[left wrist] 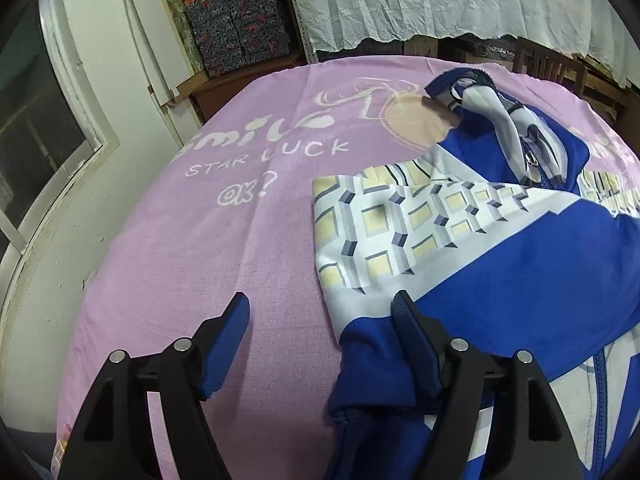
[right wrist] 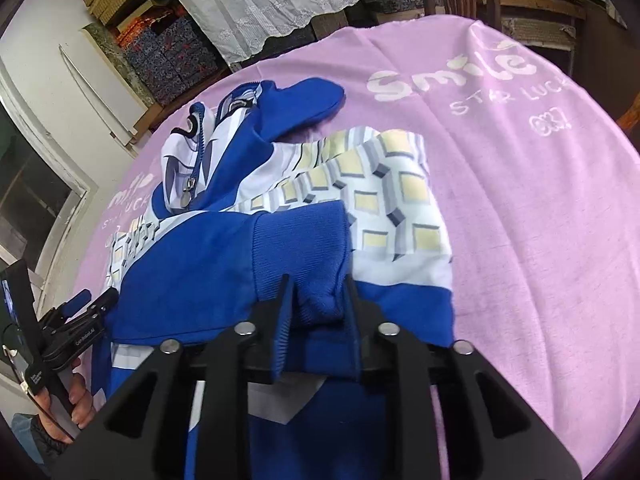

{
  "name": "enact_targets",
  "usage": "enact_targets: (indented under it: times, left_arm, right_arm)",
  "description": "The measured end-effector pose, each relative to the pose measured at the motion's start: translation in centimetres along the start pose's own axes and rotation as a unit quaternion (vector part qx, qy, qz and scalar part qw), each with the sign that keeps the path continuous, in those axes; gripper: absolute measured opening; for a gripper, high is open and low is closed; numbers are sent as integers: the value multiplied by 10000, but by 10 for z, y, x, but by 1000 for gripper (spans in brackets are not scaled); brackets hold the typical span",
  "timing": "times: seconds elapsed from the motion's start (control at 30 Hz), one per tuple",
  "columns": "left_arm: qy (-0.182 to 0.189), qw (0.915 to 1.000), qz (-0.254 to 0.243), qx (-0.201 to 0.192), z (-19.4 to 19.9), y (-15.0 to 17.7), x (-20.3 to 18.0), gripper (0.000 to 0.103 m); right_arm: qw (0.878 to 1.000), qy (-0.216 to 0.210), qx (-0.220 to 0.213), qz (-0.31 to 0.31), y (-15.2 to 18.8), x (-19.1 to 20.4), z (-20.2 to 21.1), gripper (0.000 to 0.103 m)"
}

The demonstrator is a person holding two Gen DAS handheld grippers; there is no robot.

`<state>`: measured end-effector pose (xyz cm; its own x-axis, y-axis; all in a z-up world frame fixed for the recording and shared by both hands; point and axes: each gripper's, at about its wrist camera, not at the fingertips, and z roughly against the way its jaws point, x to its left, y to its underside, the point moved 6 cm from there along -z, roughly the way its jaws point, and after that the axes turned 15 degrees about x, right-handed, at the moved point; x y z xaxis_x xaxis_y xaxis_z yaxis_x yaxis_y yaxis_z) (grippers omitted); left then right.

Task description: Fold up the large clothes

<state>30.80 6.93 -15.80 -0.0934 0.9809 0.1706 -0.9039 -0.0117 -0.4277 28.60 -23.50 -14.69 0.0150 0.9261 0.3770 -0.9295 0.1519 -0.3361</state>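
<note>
Blue jacket was partly folded on the pink surface, its cuff pinched by the right hand-held gripper, the left hand-held gripper spread wide and empty at lower frame.

My left gripper jaws spread wide over the pink sheet, my right-hand finger resting on the blue patterned jacket, nothing pinched.

A pink printed sheet covers the bed, with patterned boxes and white lace cloth behind.
</note>
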Motion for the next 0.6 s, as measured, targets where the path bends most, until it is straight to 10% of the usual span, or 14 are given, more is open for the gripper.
enact_targets:
  times: [0.23, 0.6]
  left_arm:
    - [900, 9955, 62, -298, 41, -15, -10, 69]
    - [1143, 9908, -729, 32, 10, -23, -86, 77]
  right_arm:
    - [9973, 113, -711, 117, -10, 11, 52, 40]
    - [9967, -432, 138, 669, -22, 70, -15, 36]
